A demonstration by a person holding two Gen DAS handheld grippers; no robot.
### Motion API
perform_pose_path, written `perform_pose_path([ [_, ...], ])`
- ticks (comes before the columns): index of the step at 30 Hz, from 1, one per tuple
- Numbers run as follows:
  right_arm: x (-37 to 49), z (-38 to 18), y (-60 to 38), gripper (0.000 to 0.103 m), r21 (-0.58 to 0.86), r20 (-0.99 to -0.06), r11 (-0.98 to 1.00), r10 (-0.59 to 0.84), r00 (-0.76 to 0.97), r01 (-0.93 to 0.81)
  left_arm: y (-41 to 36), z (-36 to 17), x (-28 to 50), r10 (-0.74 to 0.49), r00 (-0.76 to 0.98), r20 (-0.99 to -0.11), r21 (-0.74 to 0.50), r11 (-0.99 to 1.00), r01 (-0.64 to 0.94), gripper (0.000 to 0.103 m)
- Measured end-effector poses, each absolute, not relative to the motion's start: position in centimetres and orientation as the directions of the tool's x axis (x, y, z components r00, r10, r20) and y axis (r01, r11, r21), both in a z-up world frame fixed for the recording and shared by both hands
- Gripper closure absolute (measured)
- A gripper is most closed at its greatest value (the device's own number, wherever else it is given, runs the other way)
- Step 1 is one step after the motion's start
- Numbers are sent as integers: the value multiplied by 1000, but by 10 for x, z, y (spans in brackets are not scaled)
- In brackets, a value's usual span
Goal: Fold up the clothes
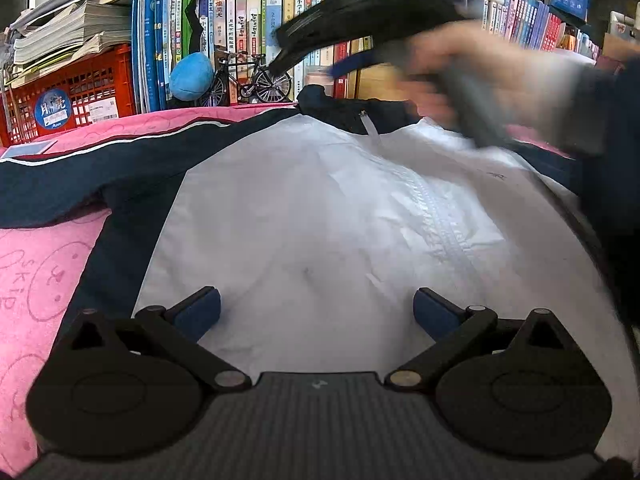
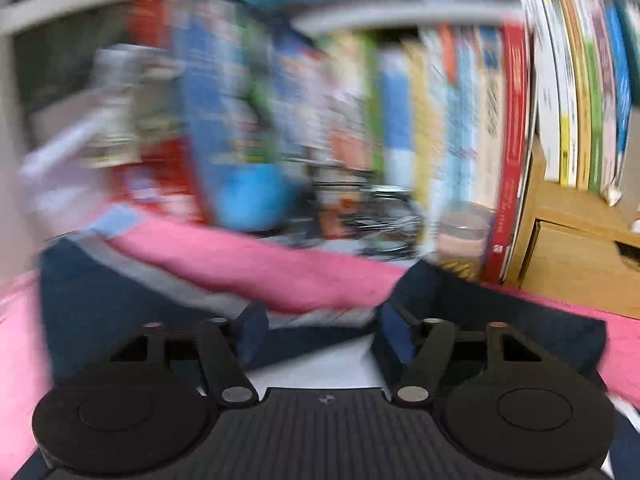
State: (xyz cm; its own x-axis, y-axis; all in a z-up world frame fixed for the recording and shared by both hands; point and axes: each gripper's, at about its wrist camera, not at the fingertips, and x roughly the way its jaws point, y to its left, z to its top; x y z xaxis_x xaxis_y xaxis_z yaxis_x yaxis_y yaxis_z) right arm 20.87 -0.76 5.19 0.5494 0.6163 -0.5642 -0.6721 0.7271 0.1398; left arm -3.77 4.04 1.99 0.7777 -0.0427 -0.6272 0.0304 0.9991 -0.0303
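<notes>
A: Nearest in the left wrist view, the left gripper [image 1: 317, 312] stands with its jaws wide apart over the white front of the jacket [image 1: 304, 216], with nothing between them. The jacket lies flat on the pink blanket [image 1: 36, 280], its zipper [image 1: 436, 216] running up to the dark collar [image 1: 320, 100].

B: And the right gripper [image 2: 320, 336]?

A: Its jaws are also spread, and nothing is clamped. Under it the navy cloth is blurred; which part of the jacket this is, one cannot tell.

B: What is hidden?

A: A person's hand [image 1: 472, 68] crosses the upper right of the left view, smeared by motion, and covers the jacket's right shoulder. The right side of the jacket is cut off by a dark sleeve [image 1: 616, 160].

B: Where is open room?

A: Pink blanket is bare at the left, beside the navy sleeve of the jacket [image 1: 80, 176]. Farther back, the bookshelf [image 1: 256, 12], a red crate [image 1: 72, 92] and a model bicycle [image 1: 252, 80] stand close to the blanket's far edge.
</notes>
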Motion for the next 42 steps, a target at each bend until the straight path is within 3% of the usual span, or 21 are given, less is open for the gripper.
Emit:
perform_pose_path([
  [2,170,68,-42,0,124,-543,683,654,528,-719,41,20,-38,-46,778,-626,-35,999,31,0],
  [8,-15,86,-176,0,-11,-478,643,670,569,-766,45,20,-38,-60,784,-618,-67,997,24,0],
  [14,-137,36,-218,0,18,-461,643,685,564,-766,51,21,-51,-20,797,-603,-50,999,-13,0],
  [19,-185,-12,-225,0,-122,-430,653,644,633,-748,71,23,-112,58,843,-535,24,998,-54,0],
  [28,-194,-8,-240,0,-102,-405,736,583,704,-669,108,26,-220,187,901,-391,146,979,-140,0],
  [30,-205,-4,-225,0,-79,-336,714,638,693,-695,101,31,-237,109,923,-368,127,990,-67,0],
  [32,-210,-3,-202,0,-83,-324,643,705,631,-761,87,34,-239,18,931,-364,153,987,40,0],
  [37,-220,-14,-130,0,-498,-456,297,710,537,-815,45,26,-224,-187,893,-409,372,860,350,0],
  [40,-208,-16,-115,0,-567,-518,145,703,488,-811,36,14,-215,-240,869,-433,461,769,443,0],
  [42,-195,-14,-117,0,-524,-554,151,687,470,-838,42,14,-207,-266,843,-468,429,766,479,0],
])
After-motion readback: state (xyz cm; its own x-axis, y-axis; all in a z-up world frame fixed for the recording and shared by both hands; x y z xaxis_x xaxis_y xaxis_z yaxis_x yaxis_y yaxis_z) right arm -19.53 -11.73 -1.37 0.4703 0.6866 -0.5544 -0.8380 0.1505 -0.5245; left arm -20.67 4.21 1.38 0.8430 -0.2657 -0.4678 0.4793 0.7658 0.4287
